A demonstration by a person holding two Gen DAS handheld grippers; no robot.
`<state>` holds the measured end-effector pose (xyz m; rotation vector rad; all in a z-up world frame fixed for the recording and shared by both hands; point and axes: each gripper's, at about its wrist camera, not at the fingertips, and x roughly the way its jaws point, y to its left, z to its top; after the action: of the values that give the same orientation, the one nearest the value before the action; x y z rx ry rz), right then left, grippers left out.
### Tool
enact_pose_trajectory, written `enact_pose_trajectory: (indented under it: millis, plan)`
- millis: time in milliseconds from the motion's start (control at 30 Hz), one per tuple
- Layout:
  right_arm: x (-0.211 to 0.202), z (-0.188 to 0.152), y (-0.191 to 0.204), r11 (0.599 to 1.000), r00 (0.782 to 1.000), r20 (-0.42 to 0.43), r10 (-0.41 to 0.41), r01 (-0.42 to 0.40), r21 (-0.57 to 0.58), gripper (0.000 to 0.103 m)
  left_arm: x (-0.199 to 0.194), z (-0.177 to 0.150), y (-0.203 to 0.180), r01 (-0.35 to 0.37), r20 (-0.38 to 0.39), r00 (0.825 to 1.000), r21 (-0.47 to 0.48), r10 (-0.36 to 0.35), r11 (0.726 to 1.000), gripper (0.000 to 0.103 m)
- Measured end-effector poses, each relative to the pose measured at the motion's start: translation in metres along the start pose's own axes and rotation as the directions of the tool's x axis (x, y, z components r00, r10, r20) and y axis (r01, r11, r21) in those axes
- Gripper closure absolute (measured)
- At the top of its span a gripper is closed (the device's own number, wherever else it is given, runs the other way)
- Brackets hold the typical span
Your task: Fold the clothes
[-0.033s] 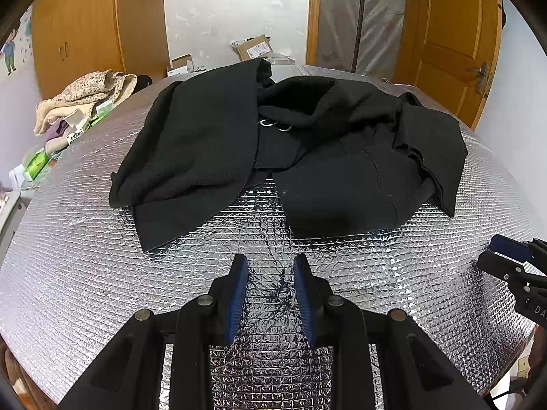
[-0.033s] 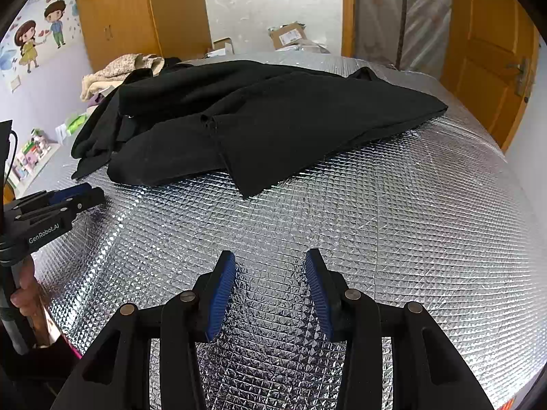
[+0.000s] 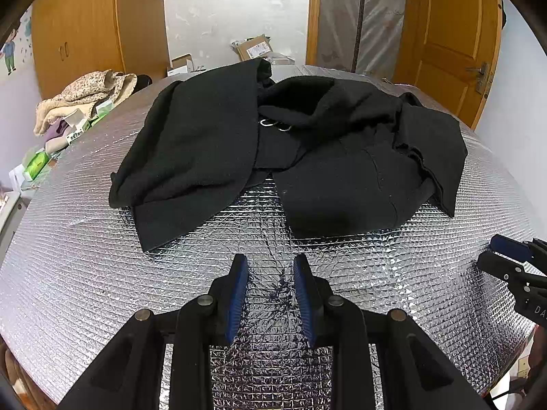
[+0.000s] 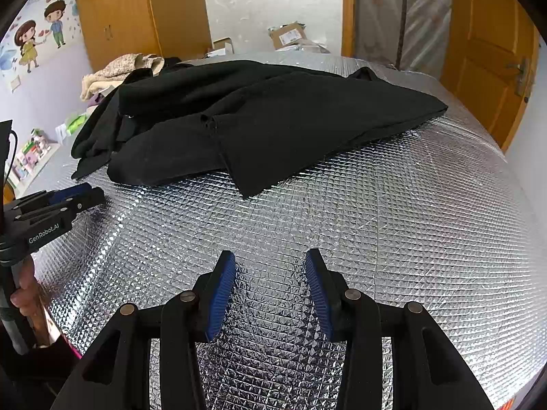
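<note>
A crumpled black garment (image 3: 307, 157) lies spread over the far half of the silver quilted table cover (image 3: 85, 273); two metal rings (image 3: 273, 124) show near its middle. My left gripper (image 3: 270, 259) hovers open over bare foil just short of the garment's near hem, with nothing between its blue pads. In the right wrist view the same garment (image 4: 273, 126) lies ahead, one corner pointing toward me. My right gripper (image 4: 270, 254) is open and empty above the foil (image 4: 410, 222). Each gripper appears in the other's view: the right gripper (image 3: 506, 256) and the left gripper (image 4: 78, 194), held by a hand (image 4: 24, 294).
A heap of beige clothes (image 3: 85, 95) and small boxes (image 3: 37, 164) sit off the table's left side. Cardboard boxes (image 3: 254, 46) lie behind the table. A wooden wardrobe (image 3: 78, 34) stands at back left, a wooden door (image 3: 451, 41) at back right.
</note>
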<state>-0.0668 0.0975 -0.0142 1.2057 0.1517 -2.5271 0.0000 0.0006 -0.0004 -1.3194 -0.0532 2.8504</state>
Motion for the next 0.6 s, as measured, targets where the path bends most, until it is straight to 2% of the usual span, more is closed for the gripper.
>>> enact_pose_trajectory:
  millis: [600]
  plan:
    - [0.0021,-0.0021,-0.0046,1.000,1.000,0.006,0.015,-0.015,-0.001,0.058,0.0024,-0.0009,-0.0048,-0.012,-0.010,1.000,-0.005,0.012,1.000,0.075]
